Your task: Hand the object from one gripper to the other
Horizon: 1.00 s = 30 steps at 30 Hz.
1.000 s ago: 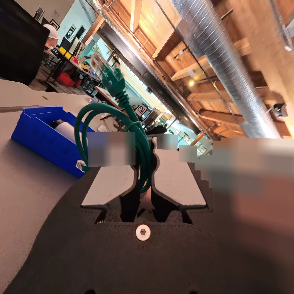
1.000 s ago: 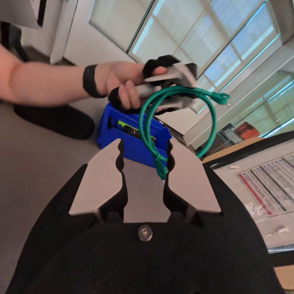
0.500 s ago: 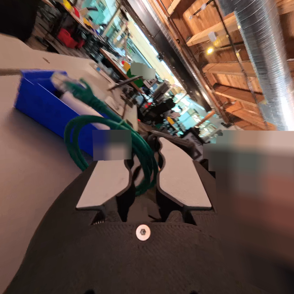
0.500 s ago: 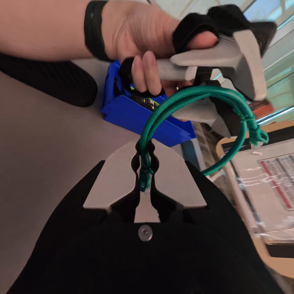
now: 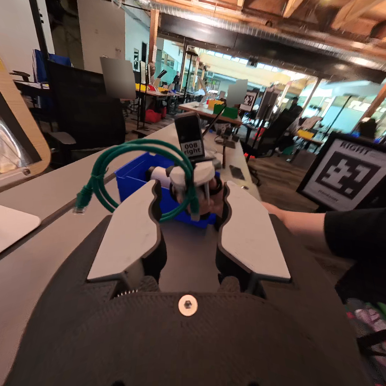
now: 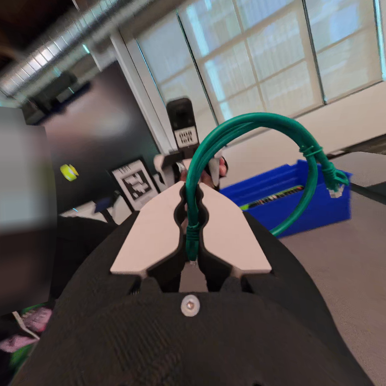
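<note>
Green coiled cable [image 6: 252, 127] sits pinched between the right gripper [image 6: 191, 188] fingers, one plug end down in the gap, loop arcing up and right, other plug hanging free over the blue bin [image 6: 325, 200]. Left gripper [image 5: 190, 186] jaws spread wide, empty, facing the cable [image 5: 133, 150] across the grey table [image 5: 41, 261].

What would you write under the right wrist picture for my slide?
Right gripper shut on a coiled green network cable, blue bin behind.
</note>
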Each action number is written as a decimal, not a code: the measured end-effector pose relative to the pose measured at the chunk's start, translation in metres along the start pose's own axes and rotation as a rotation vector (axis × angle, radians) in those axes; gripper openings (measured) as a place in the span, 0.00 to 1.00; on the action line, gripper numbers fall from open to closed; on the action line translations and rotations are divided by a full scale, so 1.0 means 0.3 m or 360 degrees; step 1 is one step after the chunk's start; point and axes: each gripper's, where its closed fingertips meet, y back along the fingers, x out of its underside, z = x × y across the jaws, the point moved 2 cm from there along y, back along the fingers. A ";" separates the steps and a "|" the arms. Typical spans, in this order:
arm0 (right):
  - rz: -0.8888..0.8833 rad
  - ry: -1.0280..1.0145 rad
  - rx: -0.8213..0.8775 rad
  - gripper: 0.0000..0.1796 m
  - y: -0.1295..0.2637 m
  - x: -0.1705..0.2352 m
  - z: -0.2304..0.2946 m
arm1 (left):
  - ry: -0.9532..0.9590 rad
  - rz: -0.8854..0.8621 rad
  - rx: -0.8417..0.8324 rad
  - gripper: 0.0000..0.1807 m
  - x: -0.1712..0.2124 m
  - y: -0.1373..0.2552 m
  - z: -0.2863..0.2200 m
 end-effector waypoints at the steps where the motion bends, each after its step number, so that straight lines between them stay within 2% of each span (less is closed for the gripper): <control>1: -0.0078 -0.0090 -0.0059 0.04 0.013 -0.023 0.004 | -0.0083 0.0024 -0.0043 0.31 0.006 -0.003 0.001; 8: -0.0456 -0.0642 -0.0540 0.04 0.066 -0.127 0.055 | -0.0965 0.0255 -0.0512 0.27 0.058 -0.054 -0.016; 11: -0.0491 -0.1026 -0.0556 0.04 0.048 -0.113 0.021 | -0.1495 0.0352 -0.0764 0.27 0.078 -0.077 -0.031; 13: -0.0505 -0.1206 -0.0586 0.04 0.038 -0.094 0.003 | -0.1746 0.0480 -0.0835 0.24 0.112 -0.095 -0.038; 19: -0.0506 -0.1327 -0.0588 0.04 0.015 -0.063 -0.015 | -0.1558 0.0749 -0.0774 0.30 0.204 -0.126 0.004; 22: -0.0529 -0.1345 -0.0590 0.04 0.008 -0.068 -0.007 | -0.1612 0.0760 -0.0845 0.21 0.211 -0.126 0.033; 26: -0.0676 -0.1430 -0.0490 0.04 0.011 -0.078 -0.031 | -0.1718 0.0781 -0.0947 0.00 0.206 -0.127 0.052; 28: -0.0736 -0.1443 -0.0364 0.06 0.025 -0.075 -0.063 | -0.1725 0.0767 -0.0993 0.00 0.187 -0.123 0.050; 30: -0.0688 -0.1298 -0.0200 0.12 0.040 -0.069 -0.089 | -0.1691 0.0710 -0.0995 0.00 0.157 -0.114 0.035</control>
